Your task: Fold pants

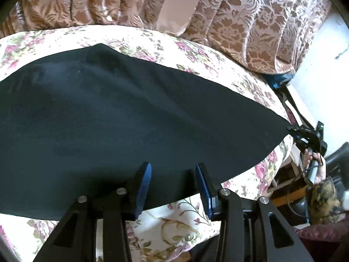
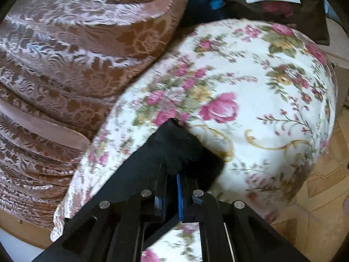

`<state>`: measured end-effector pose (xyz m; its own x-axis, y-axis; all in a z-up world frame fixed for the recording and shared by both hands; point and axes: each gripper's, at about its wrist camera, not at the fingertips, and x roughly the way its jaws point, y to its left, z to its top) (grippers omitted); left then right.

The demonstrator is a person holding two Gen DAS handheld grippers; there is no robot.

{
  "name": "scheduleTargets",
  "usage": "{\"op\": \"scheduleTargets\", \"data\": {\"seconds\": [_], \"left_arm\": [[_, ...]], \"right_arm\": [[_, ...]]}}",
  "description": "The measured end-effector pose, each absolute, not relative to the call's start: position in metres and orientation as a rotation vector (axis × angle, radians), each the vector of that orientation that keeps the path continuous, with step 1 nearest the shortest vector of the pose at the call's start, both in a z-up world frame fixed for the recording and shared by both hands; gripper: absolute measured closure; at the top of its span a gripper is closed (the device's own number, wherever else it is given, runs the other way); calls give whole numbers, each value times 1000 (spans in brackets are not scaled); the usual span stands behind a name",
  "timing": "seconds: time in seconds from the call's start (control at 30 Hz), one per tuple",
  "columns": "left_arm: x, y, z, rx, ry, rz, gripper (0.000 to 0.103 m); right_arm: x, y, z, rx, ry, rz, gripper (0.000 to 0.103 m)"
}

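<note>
The black pants (image 1: 122, 118) lie spread across the floral bedspread (image 1: 187, 218) and fill most of the left wrist view. My left gripper (image 1: 173, 170) is open, its blue-padded fingers (image 1: 144, 187) over the near edge of the pants, holding nothing. My right gripper (image 1: 294, 131) shows at the far right, shut on the pointed end of the pants. In the right wrist view that gripper (image 2: 172, 174) is shut on a fold of the black pants (image 2: 185, 146), held just over the bedspread (image 2: 250, 83).
A brown brocade sofa back (image 1: 250, 21) rises behind the bed; it also shows in the right wrist view (image 2: 76, 54). Dark clutter and a bag (image 1: 322, 198) lie on the right. Wooden parquet floor (image 2: 322, 185) shows beyond the bed edge.
</note>
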<state>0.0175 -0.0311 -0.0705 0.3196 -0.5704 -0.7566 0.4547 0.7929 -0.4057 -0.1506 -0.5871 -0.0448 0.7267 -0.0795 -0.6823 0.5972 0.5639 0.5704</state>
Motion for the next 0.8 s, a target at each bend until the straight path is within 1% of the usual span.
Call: {"op": "scheduleTargets", "data": {"seconds": [0.17,0.23,0.27,0.33,0.37,0.5,0.63,0.7,0.8], "left_arm": [[16,-35,-73,-111,1062,-690,61],[16,-34,-72,-118,1063,-701,61],[15,-33,-71,-122,1060,-703,61],[17,-31,-72,-137,1059,-702,61],[17,-30,-72,-148,1060,-702,61],[17,-29,-73,-175,1051,-703,61],[15,-27,-72,-179,1046,-707,61],[15,-26,-72,-180,1042,-707,61],[13,-22,-71,-186,1037,-702,61]], "right_arm": [[-147,-594,-76,940,711,-460,96],[-152,-595,-77,958,695,-455,90],[-155,-596,-76,979,689,-456,83],[-164,-595,-71,1009,678,-453,80],[-169,-591,-65,1010,672,-455,76],[-175,-560,-56,1067,660,-245,76],[-158,-507,-64,1073,748,-12,76],[-148,-484,-74,1080,805,42,75],[-139,-468,-88,1112,839,54,74]]}}
